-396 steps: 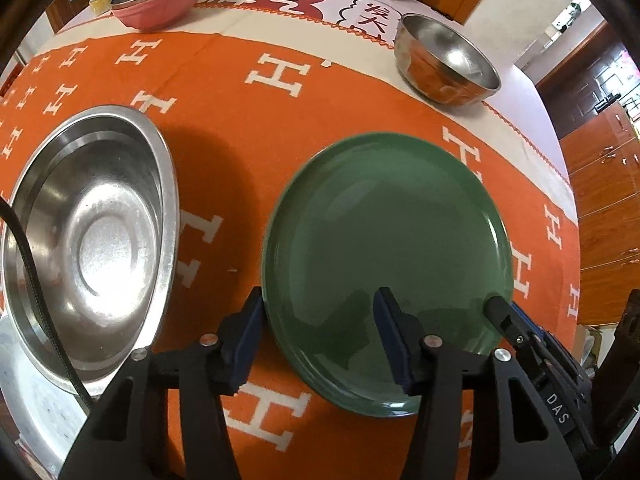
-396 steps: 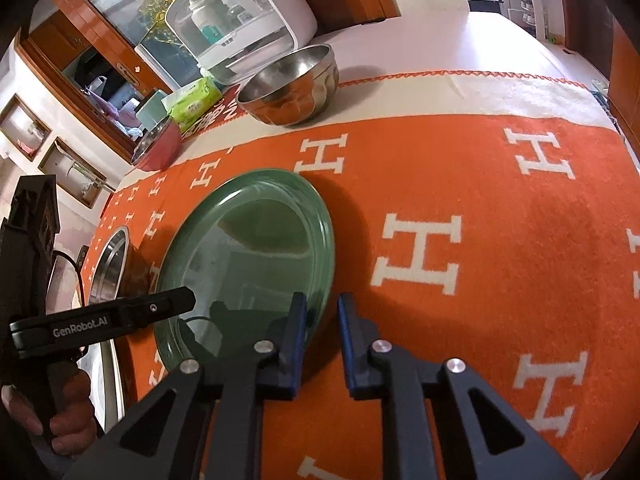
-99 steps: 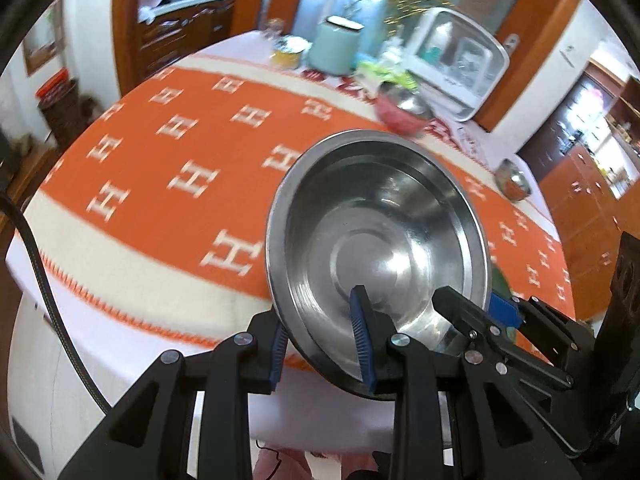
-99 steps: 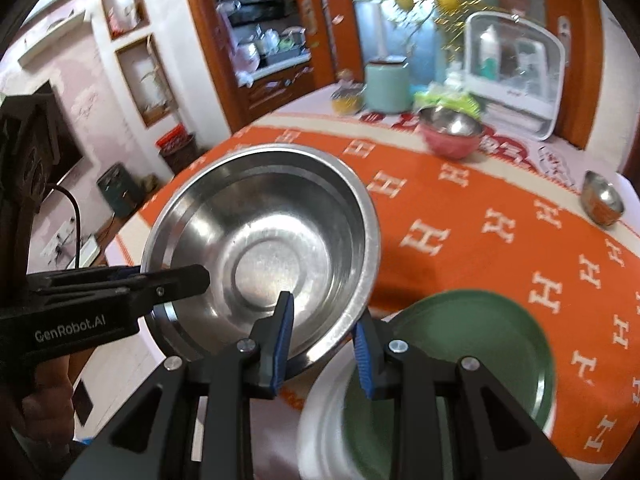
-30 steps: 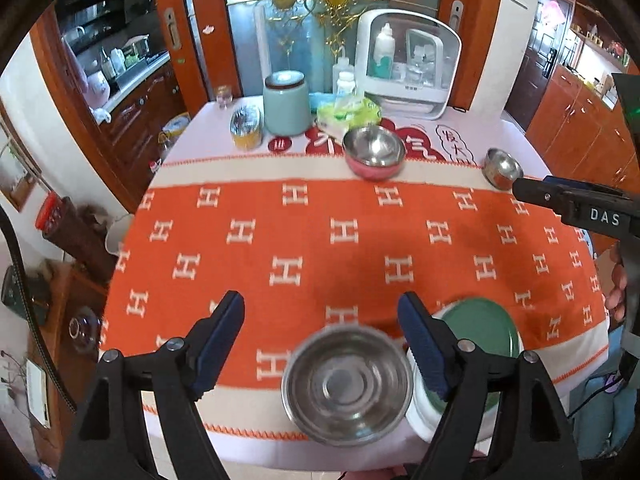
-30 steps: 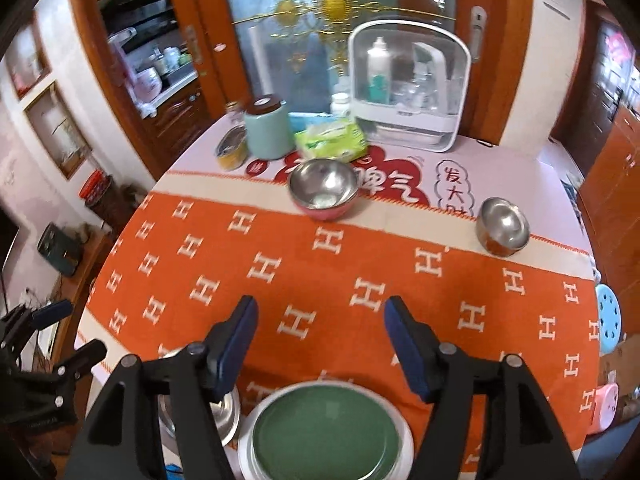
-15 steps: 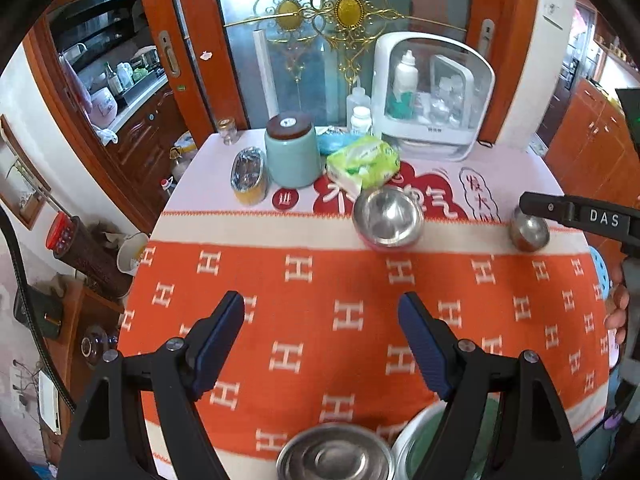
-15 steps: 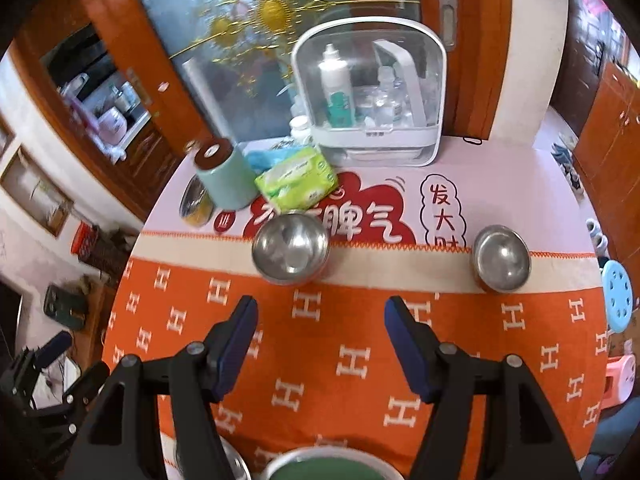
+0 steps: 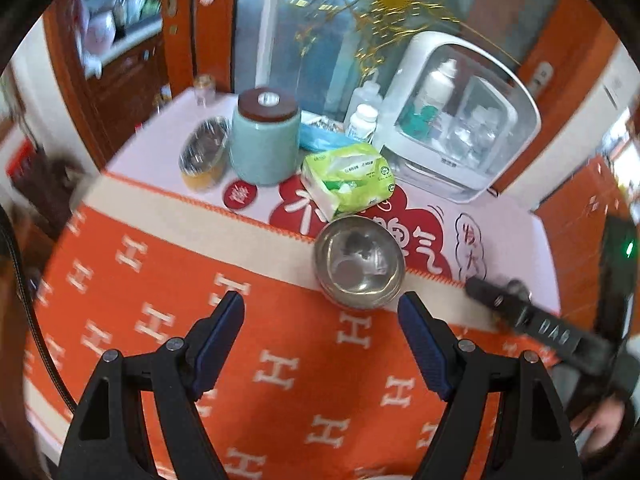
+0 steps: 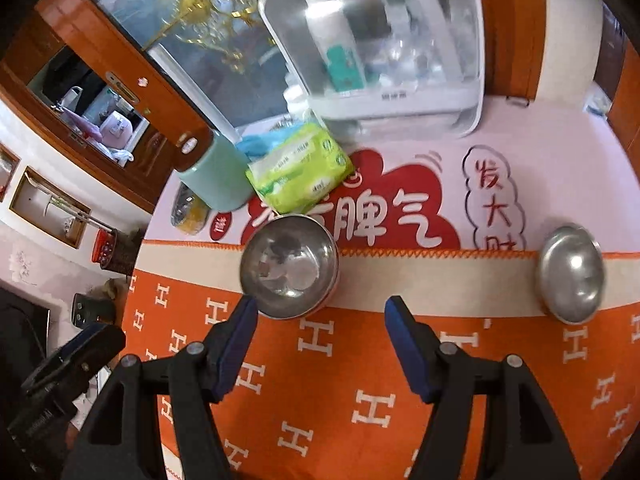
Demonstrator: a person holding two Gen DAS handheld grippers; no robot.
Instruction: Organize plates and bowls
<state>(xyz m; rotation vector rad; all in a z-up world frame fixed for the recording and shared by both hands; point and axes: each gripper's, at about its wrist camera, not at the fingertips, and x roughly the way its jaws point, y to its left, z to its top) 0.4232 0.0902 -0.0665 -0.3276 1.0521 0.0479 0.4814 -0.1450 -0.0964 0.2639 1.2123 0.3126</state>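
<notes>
Bowls sit on the orange cloth's cream border: one bowl (image 10: pixel 290 266) at 12 o'clock of the right tongs (image 10: pixel 318 316), a smaller bowl (image 10: pixel 570 272) at 3 o'clock, well apart. Right tongs stand apart, empty above the worktop (image 10: pixel 360 380). Left tongs (image 9: pixel 320 312) stand apart too, empty, the near bowl (image 9: pixel 358 266) at their 1 o'clock, tissue pack (image 9: pixel 346 178) just behind it

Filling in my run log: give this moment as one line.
phase: reaching for bowls | left gripper: open, empty | right gripper: open, empty | nearest: steel bowl | also: small steel bowl
</notes>
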